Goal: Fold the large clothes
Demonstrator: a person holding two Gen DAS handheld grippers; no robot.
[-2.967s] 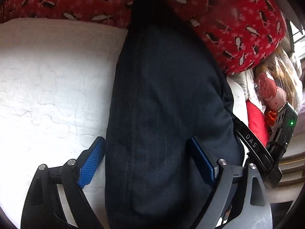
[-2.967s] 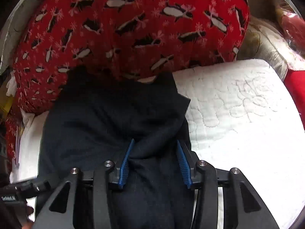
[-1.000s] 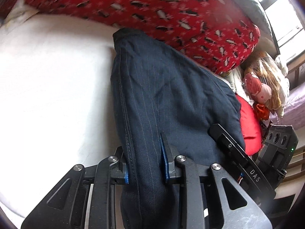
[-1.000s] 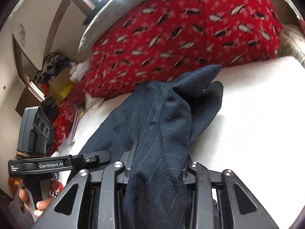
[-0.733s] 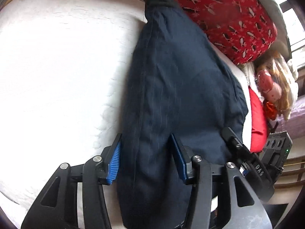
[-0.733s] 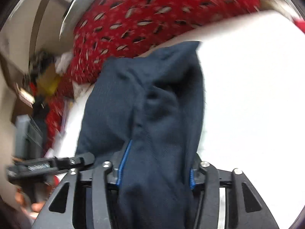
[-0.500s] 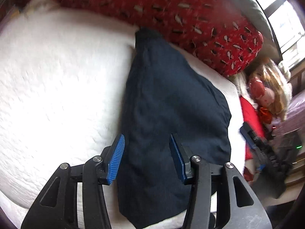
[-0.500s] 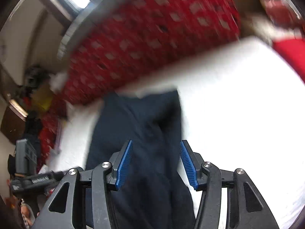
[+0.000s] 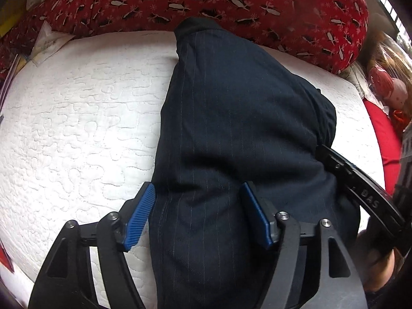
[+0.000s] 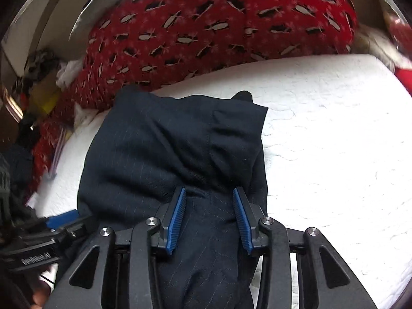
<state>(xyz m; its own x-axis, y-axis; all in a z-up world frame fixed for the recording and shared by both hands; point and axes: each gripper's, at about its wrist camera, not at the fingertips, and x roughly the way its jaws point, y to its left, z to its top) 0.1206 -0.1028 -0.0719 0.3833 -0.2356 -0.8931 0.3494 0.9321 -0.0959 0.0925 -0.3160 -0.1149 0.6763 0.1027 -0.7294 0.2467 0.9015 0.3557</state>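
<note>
A dark navy pinstriped garment (image 9: 231, 116) lies folded lengthwise on the white quilted mattress (image 9: 77, 128). My left gripper (image 9: 198, 216) hangs over its near end with jaws wide and still opening. One blue pad stands just off the cloth's left edge, the other rests over the cloth, and neither presses it. In the right wrist view the garment (image 10: 159, 149) bunches into creases between the pads of my right gripper (image 10: 209, 219). Those jaws are closing, and the cloth fills the gap between them.
A big red cushion with a penguin print (image 9: 231, 2) lies along the far edge of the mattress (image 10: 334, 141). Soft toys (image 9: 386, 87) and a red cover (image 9: 383, 139) sit at the right. The other gripper's handle (image 9: 360, 188) is close on the right.
Both grippers held the garment's near end lifted a second ago. They let it down and opened. The left jaws spread wider; the right jaws narrowed again around a bunch of cloth.
</note>
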